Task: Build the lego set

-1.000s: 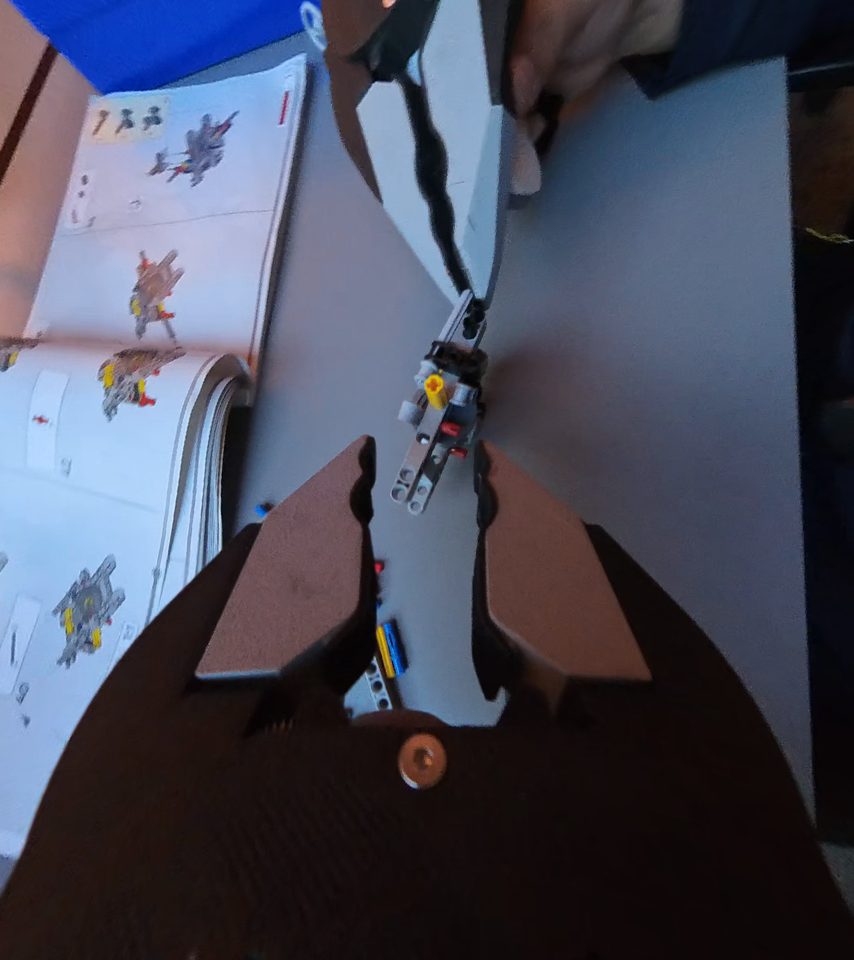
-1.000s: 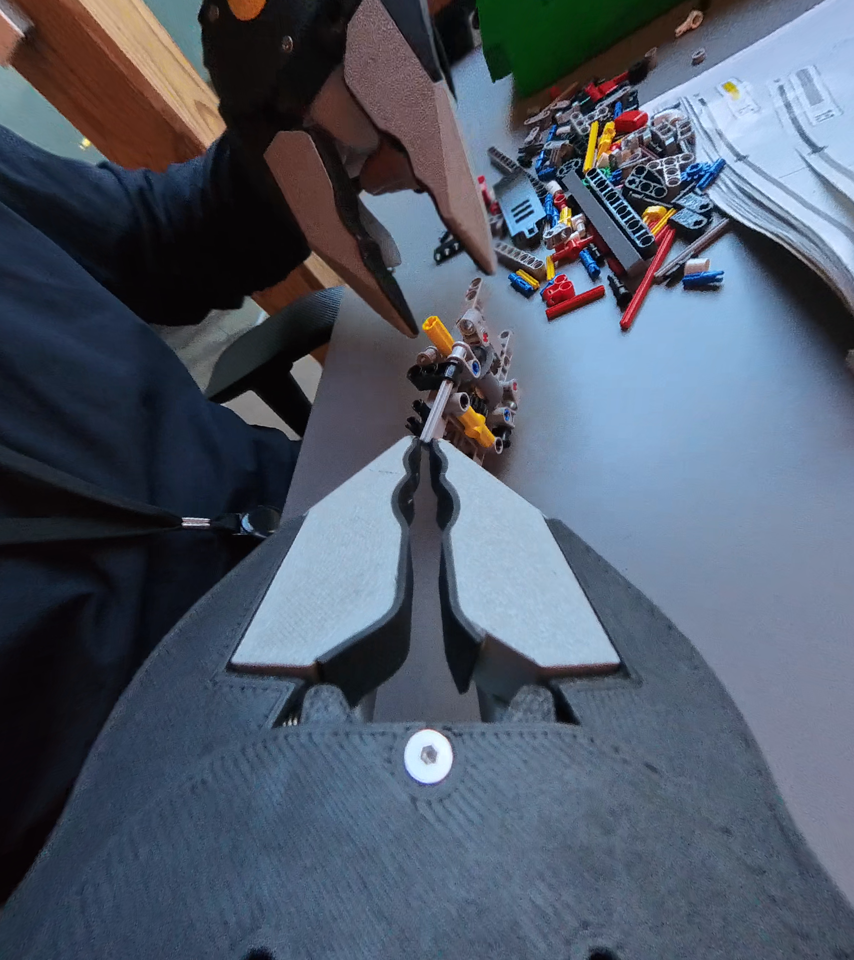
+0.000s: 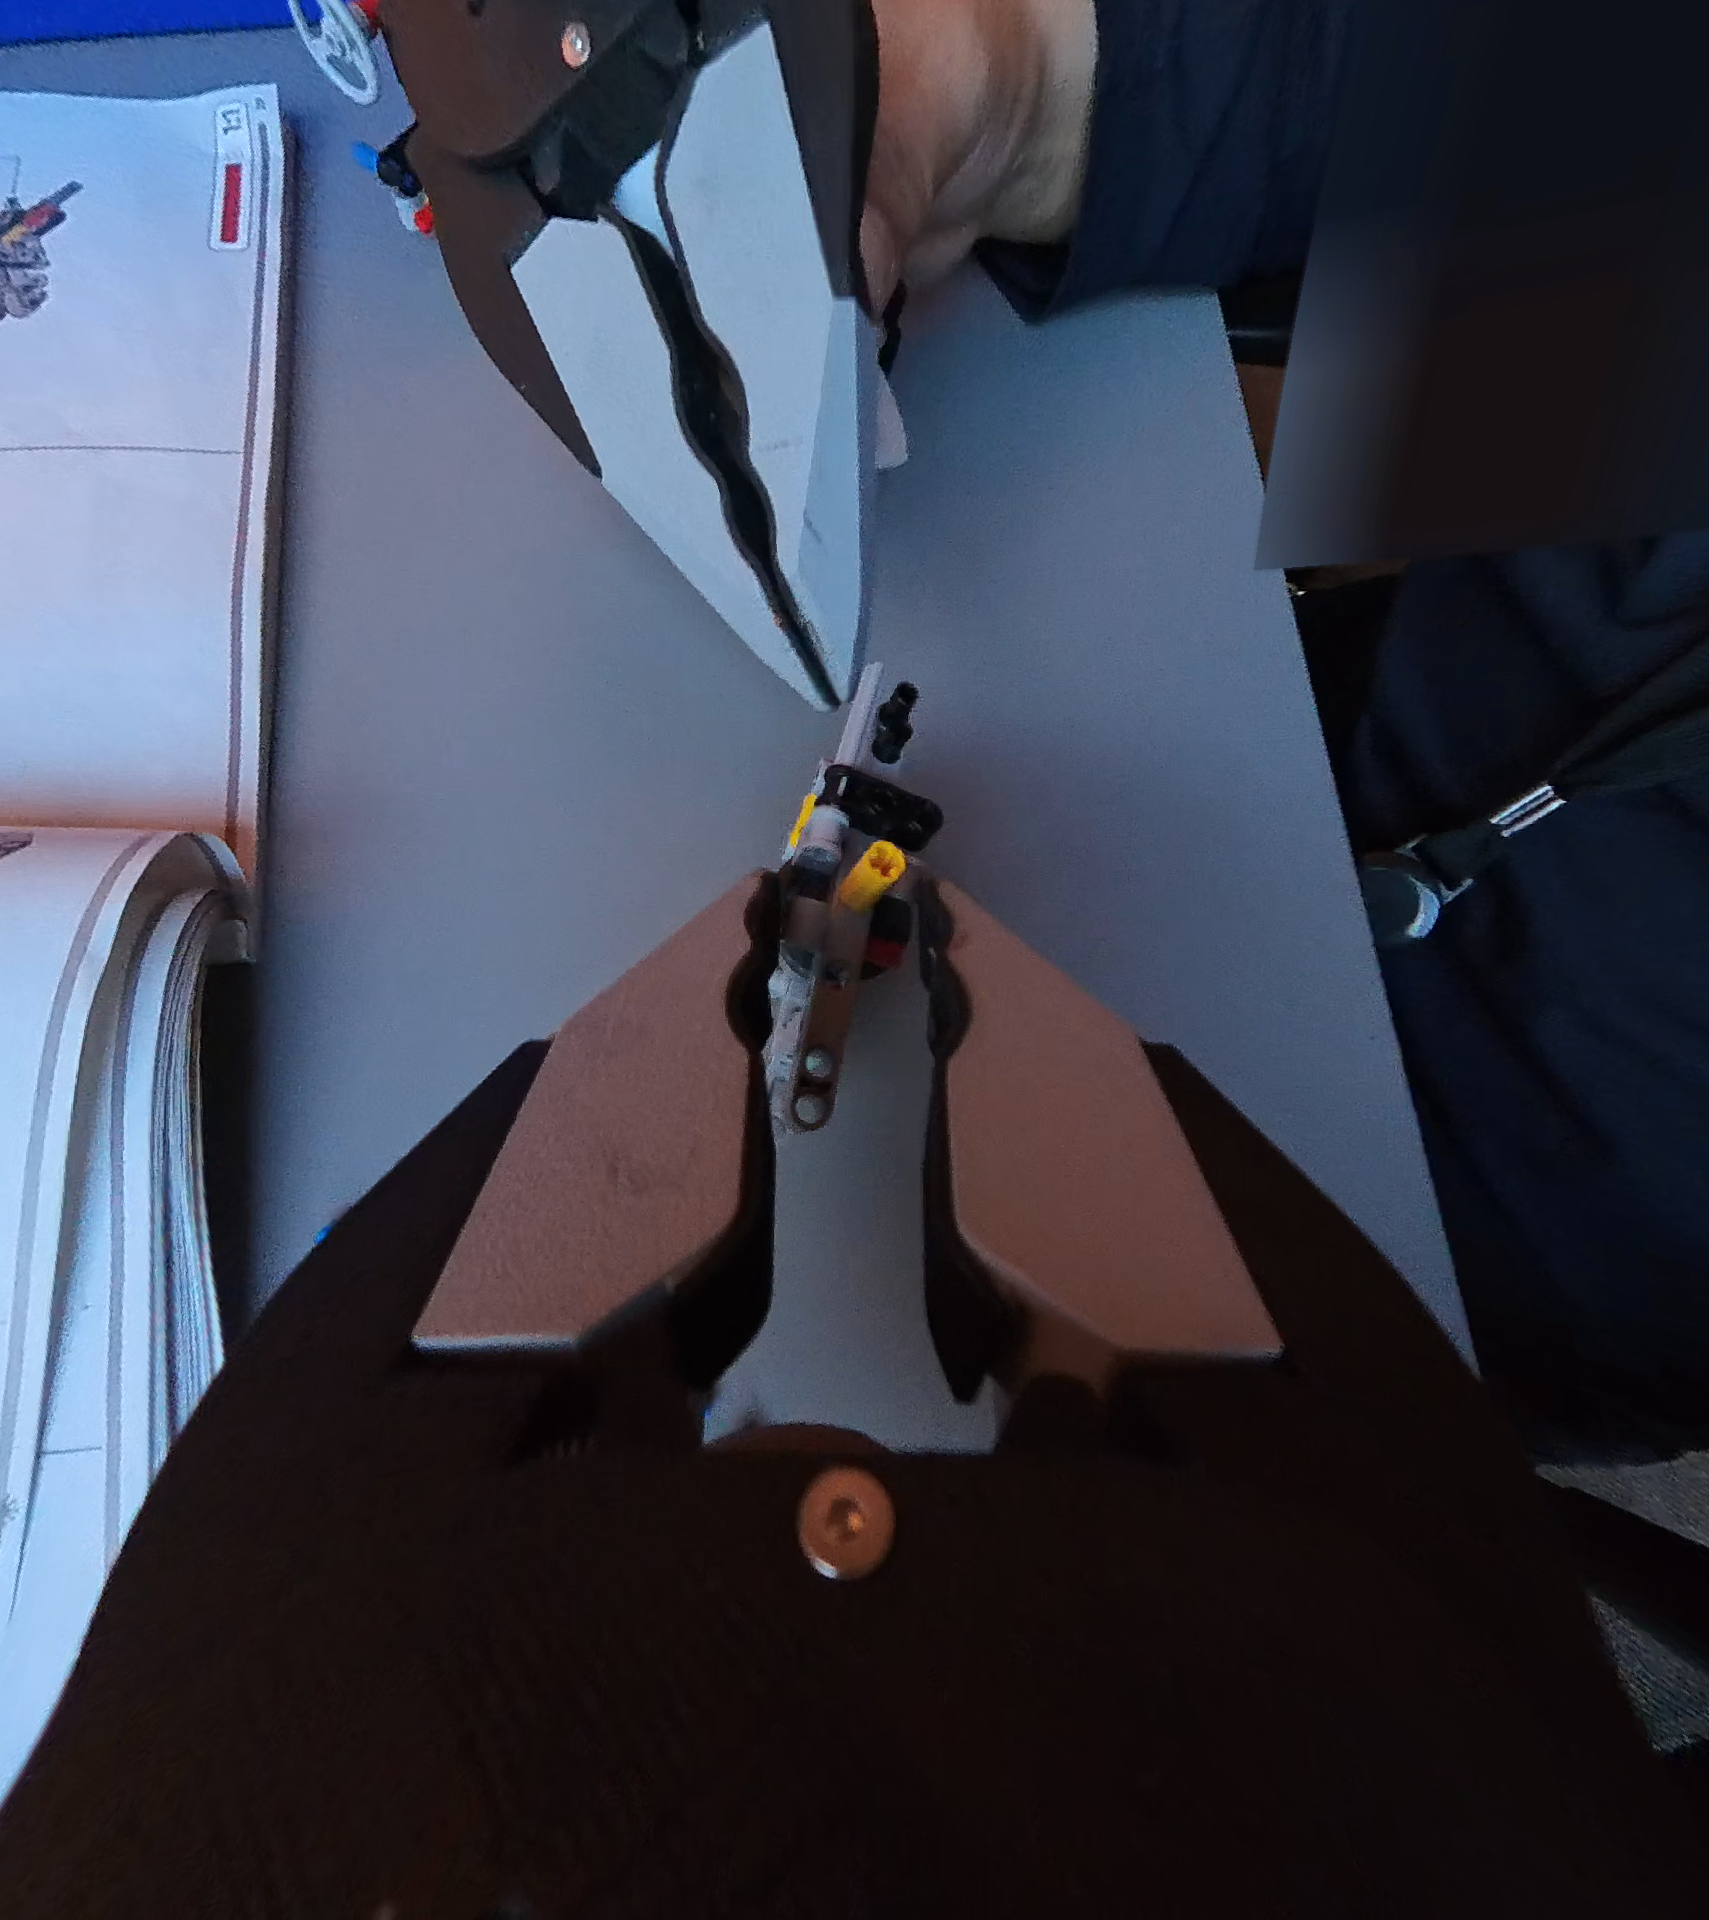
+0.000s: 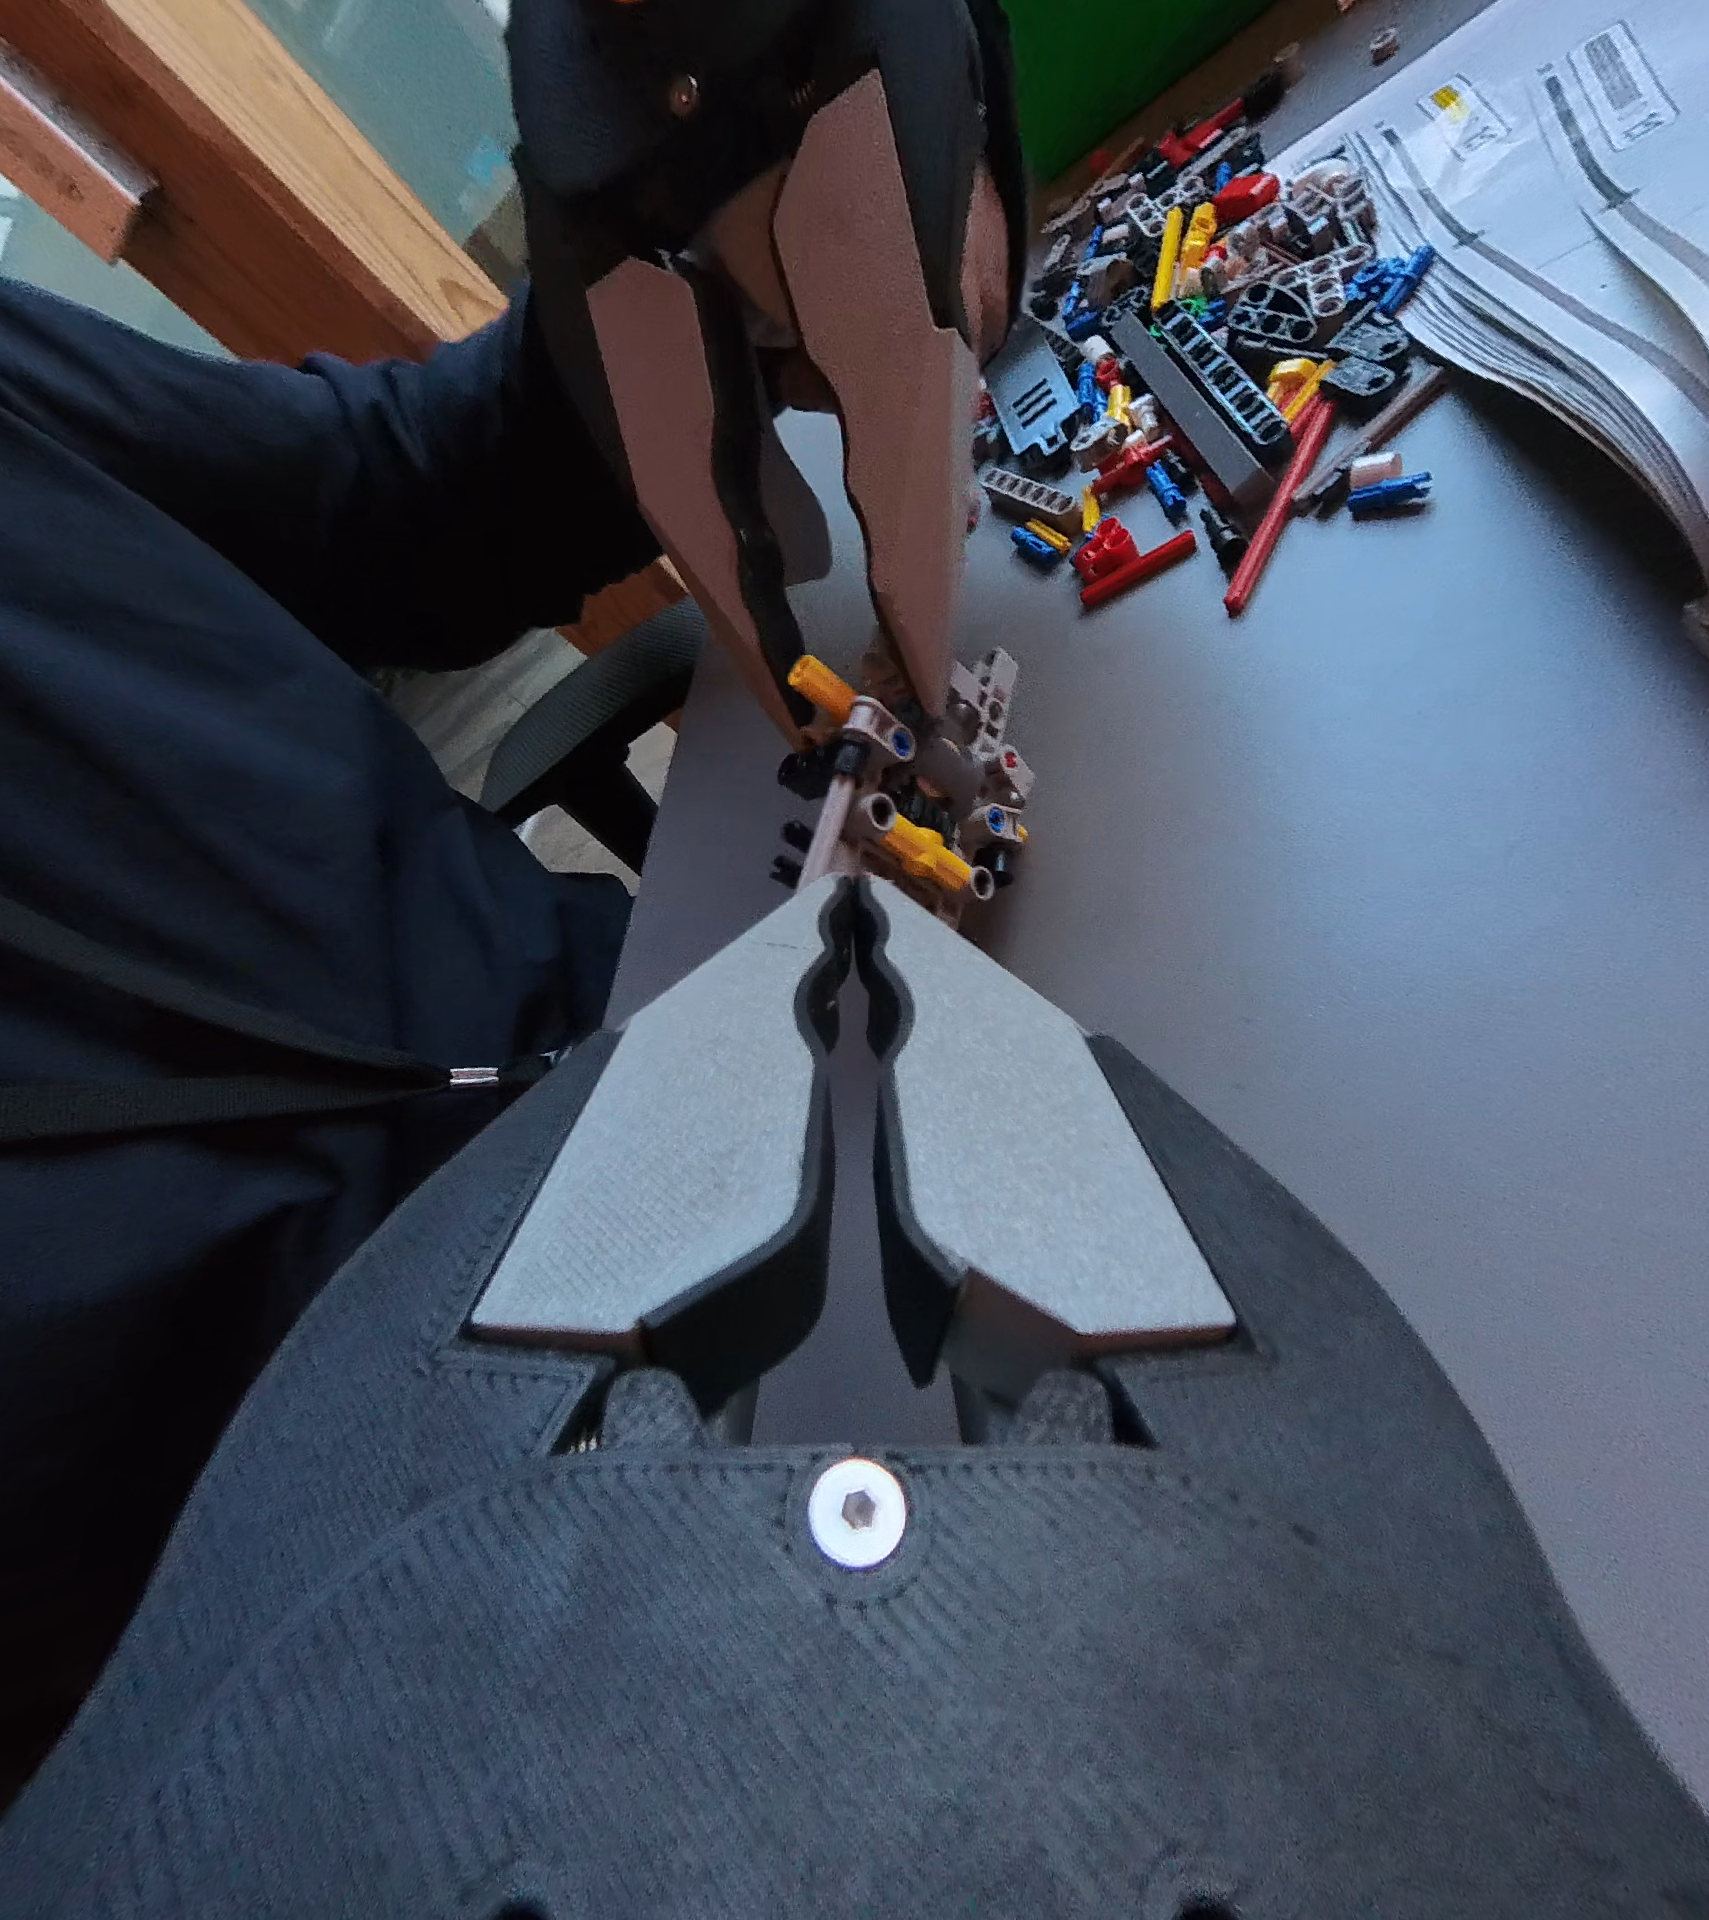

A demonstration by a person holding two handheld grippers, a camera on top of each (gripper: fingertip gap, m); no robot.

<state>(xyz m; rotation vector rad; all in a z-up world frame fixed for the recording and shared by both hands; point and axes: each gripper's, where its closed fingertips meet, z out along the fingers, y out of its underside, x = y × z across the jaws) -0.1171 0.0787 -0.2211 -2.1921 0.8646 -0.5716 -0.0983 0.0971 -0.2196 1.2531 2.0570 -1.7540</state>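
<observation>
On the grey table (image 3: 538,727), one small brick assembly (image 3: 829,935) is lying with its long axis running from the left gripper (image 3: 845,904) toward the right gripper (image 4: 852,883). The left gripper's brown fingers (image 3: 642,1091) are clamping the assembly's near end, reaching down steeply in the right wrist view. The right gripper is pinching the thin grey axle (image 4: 829,821) at the far end, near one pile of loose bricks (image 4: 1203,343) and one open booklet (image 3: 71,520).

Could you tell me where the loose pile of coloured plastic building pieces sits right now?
In the right wrist view, the pile of coloured plastic building pieces lies upper right on the grey table, beside the open white instruction booklet.
</observation>
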